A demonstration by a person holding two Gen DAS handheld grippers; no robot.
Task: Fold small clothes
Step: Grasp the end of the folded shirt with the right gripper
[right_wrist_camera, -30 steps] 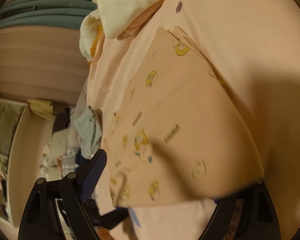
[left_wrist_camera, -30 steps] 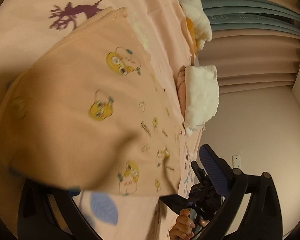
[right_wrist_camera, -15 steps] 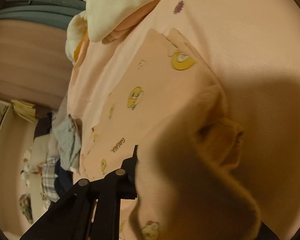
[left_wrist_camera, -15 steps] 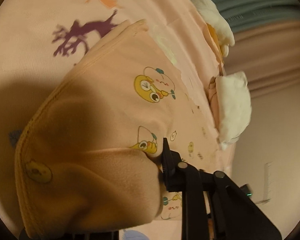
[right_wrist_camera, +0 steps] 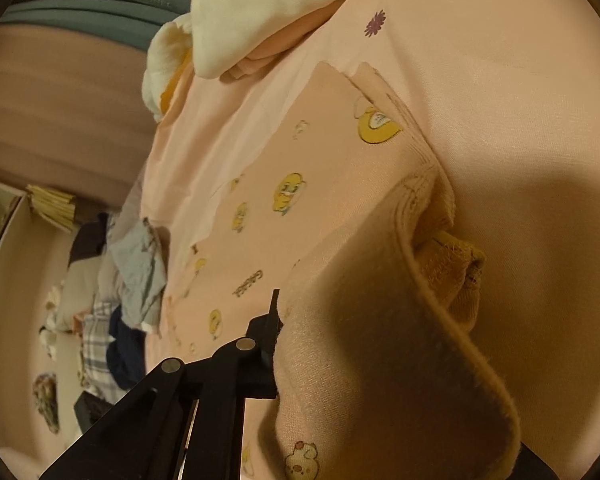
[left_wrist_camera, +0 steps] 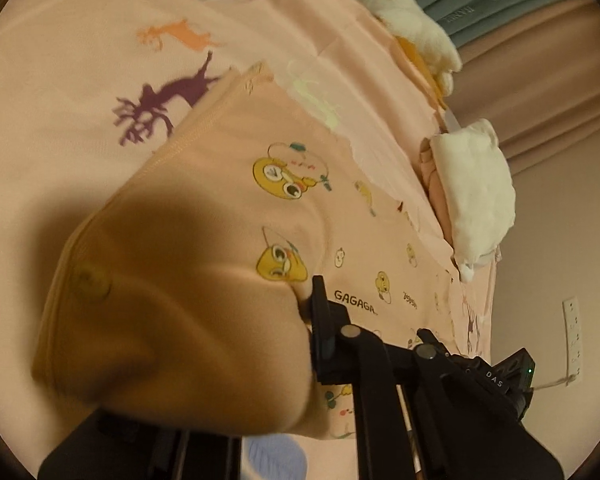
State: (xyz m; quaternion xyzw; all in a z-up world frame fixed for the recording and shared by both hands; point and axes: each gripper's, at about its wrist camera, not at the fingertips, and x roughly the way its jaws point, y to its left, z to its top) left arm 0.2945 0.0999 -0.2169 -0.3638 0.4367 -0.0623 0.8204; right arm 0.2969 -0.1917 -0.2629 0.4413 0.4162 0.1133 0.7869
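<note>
A pink sheet (left_wrist_camera: pixel 52 92) printed with little deer spreads across the bed and fills most of both views, and on it lies the peach garment (left_wrist_camera: pixel 228 184) with its yellow cartoon chicks and the word GAGAGA. That garment is flat over its far half, while its near edge is lifted and bunched at both corners, fabric curling up close to each lens and in shadow. Along the bed's far edge sits a heap of cream cloth (right_wrist_camera: pixel 268 12), and in the left view a folded white piece (left_wrist_camera: pixel 476 188) rests on a pink one at the sheet's edge. Off to the side in the right view there is a jumble of other clothes (right_wrist_camera: pixel 132 276), grey, navy and plaid. Now the left gripper (left_wrist_camera: pixel 312 320): its jaws have just been closing, and here they are pinched on the garment's near hem, cloth wedged right at the black finger. Same story with the right gripper (right_wrist_camera: pixel 278 320), clamped on the other corner, with the ribbed hem folding over beside it. The far finger of each is hidden by the raised cloth.
</note>
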